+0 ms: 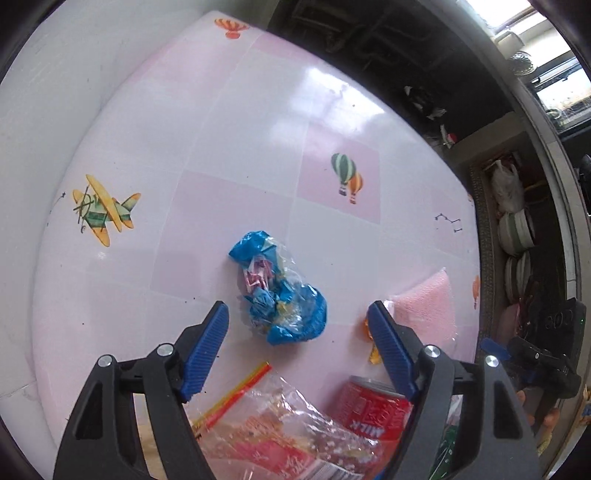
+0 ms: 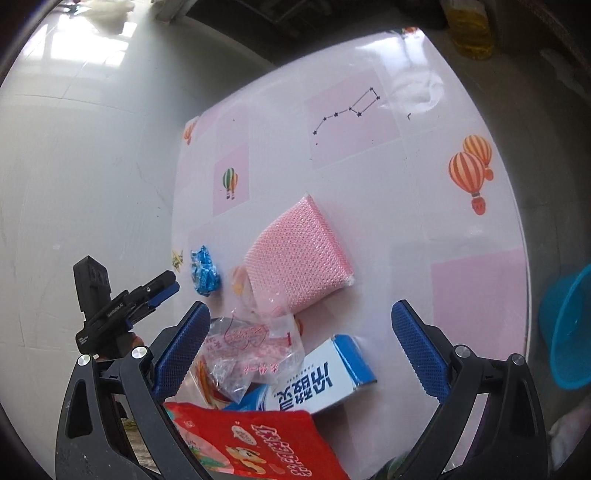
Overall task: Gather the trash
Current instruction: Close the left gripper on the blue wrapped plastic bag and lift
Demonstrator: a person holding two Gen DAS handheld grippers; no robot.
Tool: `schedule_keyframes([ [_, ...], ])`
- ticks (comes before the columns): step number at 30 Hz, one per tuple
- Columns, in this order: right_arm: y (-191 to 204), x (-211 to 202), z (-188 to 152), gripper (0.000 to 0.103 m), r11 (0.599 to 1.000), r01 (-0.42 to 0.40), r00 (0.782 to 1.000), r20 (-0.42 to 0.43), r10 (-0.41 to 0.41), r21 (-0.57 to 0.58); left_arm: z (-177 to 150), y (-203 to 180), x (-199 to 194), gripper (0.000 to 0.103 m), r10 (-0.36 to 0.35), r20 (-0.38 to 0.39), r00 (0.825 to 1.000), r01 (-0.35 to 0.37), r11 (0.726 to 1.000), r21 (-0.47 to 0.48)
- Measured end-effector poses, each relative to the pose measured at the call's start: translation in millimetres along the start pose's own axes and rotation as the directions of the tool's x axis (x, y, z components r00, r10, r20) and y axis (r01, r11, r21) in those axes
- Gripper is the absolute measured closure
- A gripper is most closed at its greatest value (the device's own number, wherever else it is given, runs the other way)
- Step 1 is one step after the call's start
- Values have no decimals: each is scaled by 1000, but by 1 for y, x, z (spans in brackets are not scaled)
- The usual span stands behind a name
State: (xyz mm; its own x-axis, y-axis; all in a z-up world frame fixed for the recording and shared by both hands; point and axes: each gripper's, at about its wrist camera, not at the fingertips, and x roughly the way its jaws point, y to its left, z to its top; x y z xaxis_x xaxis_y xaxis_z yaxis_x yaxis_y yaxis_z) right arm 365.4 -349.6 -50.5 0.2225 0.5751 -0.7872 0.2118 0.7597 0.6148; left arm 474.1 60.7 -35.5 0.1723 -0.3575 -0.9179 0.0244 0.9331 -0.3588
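Note:
A crumpled blue wrapper [image 1: 280,291] [image 2: 204,273] lies on the pink-and-white table [image 1: 207,140]. My left gripper [image 1: 298,309] hangs over it, open, with its blue fingers either side of the wrapper's near end and not touching it. My right gripper [image 2: 301,306] is open above a clear bag with red print [image 2: 251,350]. Around it lie a pink mesh pad [image 2: 299,258], a white-and-blue carton [image 2: 325,376] and a red snack bag [image 2: 258,443]. The left wrist view also shows a red milk can [image 1: 373,410] and the clear bag [image 1: 280,432].
A blue plastic basin [image 2: 569,332] sits off the table's right edge. A yellow bottle [image 2: 469,29] stands beyond the far edge. Stacked bowls on a shelf [image 1: 517,229] lie past the table's right side. A small orange wrapper [image 1: 373,354] lies beside the pink pad.

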Motion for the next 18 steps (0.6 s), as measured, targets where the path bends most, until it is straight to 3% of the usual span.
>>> schedule_keyframes([
  [6, 13, 10, 8, 11, 998, 16, 999, -36, -18, -52, 2, -2, 23, 33, 49, -32, 998, -48, 998, 40],
  [13, 34, 19, -3, 12, 982, -6, 994, -112, -16, -191, 6, -5, 33, 52, 91, -38, 995, -87, 992, 95],
  [18, 35, 39, -7, 18, 974, -32, 982, -187, -11, -225, 10, -2, 32, 65, 74, -34, 997, -71, 994, 83],
])
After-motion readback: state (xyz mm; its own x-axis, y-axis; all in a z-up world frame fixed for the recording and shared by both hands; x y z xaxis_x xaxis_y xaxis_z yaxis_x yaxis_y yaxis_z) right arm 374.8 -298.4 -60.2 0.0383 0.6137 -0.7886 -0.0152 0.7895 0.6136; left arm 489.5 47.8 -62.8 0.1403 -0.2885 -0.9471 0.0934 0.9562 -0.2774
